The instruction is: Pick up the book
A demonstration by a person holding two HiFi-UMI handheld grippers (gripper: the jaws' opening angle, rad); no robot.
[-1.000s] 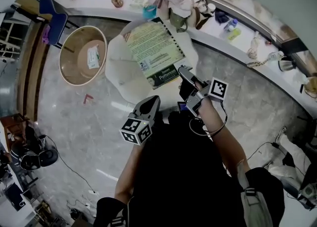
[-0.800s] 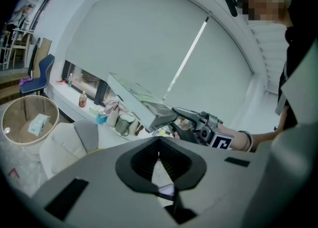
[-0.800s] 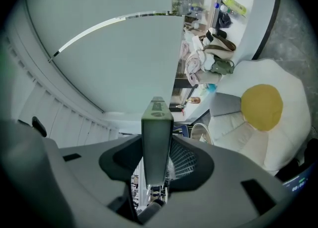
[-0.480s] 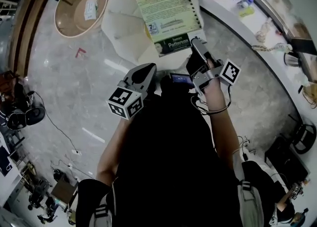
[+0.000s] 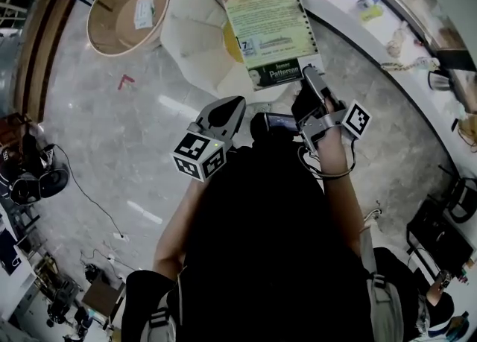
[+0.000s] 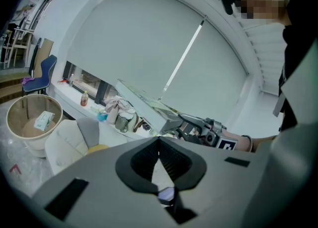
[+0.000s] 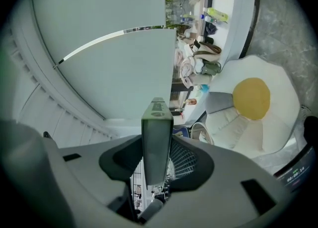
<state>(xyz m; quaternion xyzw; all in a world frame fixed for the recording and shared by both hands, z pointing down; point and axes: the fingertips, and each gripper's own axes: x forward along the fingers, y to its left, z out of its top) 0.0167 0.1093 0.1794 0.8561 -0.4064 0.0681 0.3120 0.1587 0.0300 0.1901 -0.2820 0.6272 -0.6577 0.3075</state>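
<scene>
The book (image 5: 270,29) has a pale green cover with a dark strip at its near end. It hangs level above the floor, past the right edge of a white cushion. My right gripper (image 5: 310,75) is shut on its near right corner. In the right gripper view the book's edge (image 7: 157,137) stands upright between the two pads. The left gripper view shows the book (image 6: 146,104) in the air with the right gripper (image 6: 185,124) on it. My left gripper (image 5: 232,103) is lower and to the left of the book, shut with nothing between its pads (image 6: 165,158).
A white egg-shaped cushion (image 5: 195,39) with a yellow centre (image 7: 251,98) lies on the marble floor. A round tan basket (image 5: 123,7) holding a packet stands left of it. A curved white sill (image 5: 387,31) with bags, bottles and clutter runs behind. A blue chair (image 6: 43,69) stands at the left.
The right gripper and the book have shifted right in the head view, from over the cushion's middle to its right edge. The left gripper has moved the same way.
</scene>
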